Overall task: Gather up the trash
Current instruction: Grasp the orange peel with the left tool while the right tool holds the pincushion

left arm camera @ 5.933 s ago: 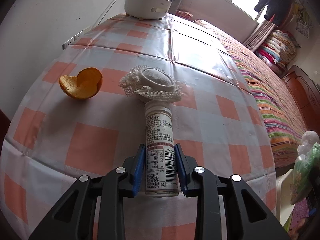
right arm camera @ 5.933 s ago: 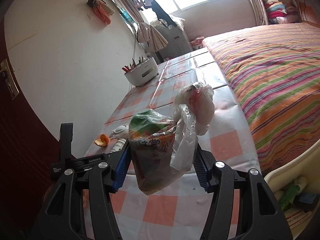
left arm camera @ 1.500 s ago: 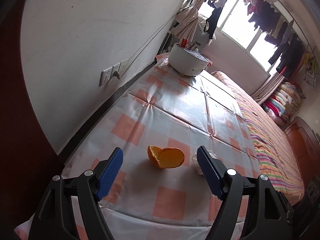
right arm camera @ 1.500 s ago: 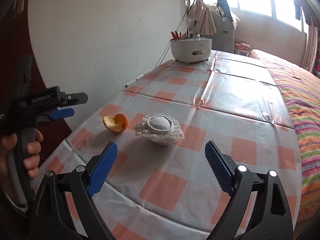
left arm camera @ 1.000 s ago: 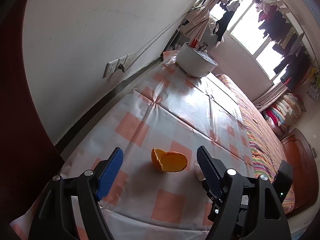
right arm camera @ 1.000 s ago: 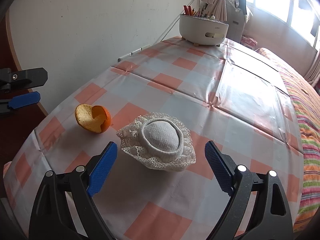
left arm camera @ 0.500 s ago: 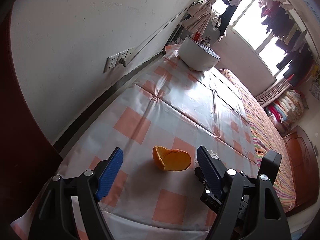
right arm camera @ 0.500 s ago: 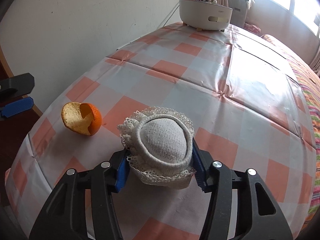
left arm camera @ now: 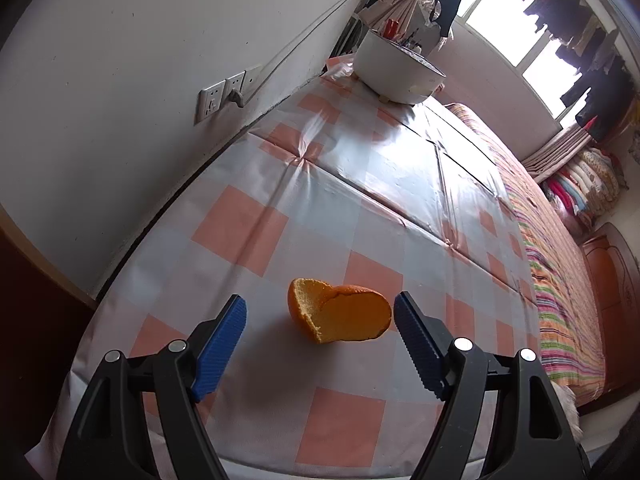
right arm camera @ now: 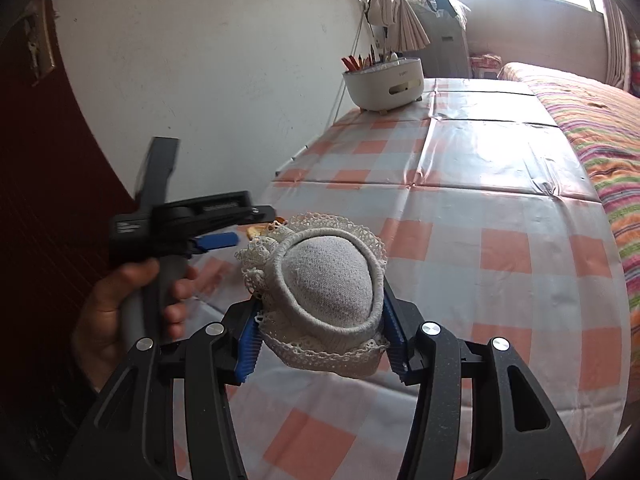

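An orange peel (left arm camera: 338, 316) lies on the checked tablecloth (left arm camera: 360, 200), between the blue pads of my open left gripper (left arm camera: 320, 338), nearer the right pad. My right gripper (right arm camera: 320, 340) is shut on a grey sock with a white lace cuff (right arm camera: 324, 284) and holds it lifted above the table. In the right wrist view the left gripper (right arm camera: 216, 240) shows at the left in a hand, and a bit of the peel (right arm camera: 254, 231) peeks out behind the sock.
A white pen holder (left arm camera: 394, 70) stands at the table's far end, also in the right wrist view (right arm camera: 384, 80). A wall with a socket (left arm camera: 224, 92) runs along the left. A striped bed (right arm camera: 600, 128) lies to the right.
My right gripper has closed on the lace sock and lifted it off the table. My left gripper has moved closer to the peel, still open.
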Motion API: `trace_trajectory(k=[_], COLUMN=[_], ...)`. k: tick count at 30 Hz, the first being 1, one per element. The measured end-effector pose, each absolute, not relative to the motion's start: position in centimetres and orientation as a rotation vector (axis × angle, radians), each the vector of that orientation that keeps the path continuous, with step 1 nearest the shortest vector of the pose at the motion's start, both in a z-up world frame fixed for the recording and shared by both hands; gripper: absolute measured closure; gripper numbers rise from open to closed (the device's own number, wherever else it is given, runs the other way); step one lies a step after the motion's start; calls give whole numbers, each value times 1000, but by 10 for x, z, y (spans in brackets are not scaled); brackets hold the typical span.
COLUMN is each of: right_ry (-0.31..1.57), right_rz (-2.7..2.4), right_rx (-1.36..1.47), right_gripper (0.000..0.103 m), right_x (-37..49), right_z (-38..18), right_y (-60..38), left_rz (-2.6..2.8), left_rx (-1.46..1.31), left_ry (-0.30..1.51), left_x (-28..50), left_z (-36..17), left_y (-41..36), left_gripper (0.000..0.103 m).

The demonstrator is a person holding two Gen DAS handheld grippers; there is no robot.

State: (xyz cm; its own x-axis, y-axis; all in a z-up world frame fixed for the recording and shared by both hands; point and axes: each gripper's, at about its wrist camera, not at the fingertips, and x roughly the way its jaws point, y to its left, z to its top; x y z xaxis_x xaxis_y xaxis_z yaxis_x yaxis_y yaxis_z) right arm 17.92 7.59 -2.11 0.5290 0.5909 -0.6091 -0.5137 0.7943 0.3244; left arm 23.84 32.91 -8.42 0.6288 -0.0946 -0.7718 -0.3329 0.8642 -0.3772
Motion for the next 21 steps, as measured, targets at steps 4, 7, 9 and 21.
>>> trace_trajectory(k=[4,7,9,21], right_ry=[720,707,705,657], right_rz=[701,713,720,670], right_rx=[159,180,190,258], right_gripper=[53,53,53,53], right_x=[149,136,125,119], right_z=[-8,-7,-10,-8], right_y=[67,64,58,17], left_rz=[164,195,210,211], left_rx=[-490,-437,-401,-315], left_ry=[891,890,896,897], left_x=[248,255,259,266], left_z=[-89,-92,-93,-89], left_y=[319,312,310,291], left_gripper=[29,29,31,74])
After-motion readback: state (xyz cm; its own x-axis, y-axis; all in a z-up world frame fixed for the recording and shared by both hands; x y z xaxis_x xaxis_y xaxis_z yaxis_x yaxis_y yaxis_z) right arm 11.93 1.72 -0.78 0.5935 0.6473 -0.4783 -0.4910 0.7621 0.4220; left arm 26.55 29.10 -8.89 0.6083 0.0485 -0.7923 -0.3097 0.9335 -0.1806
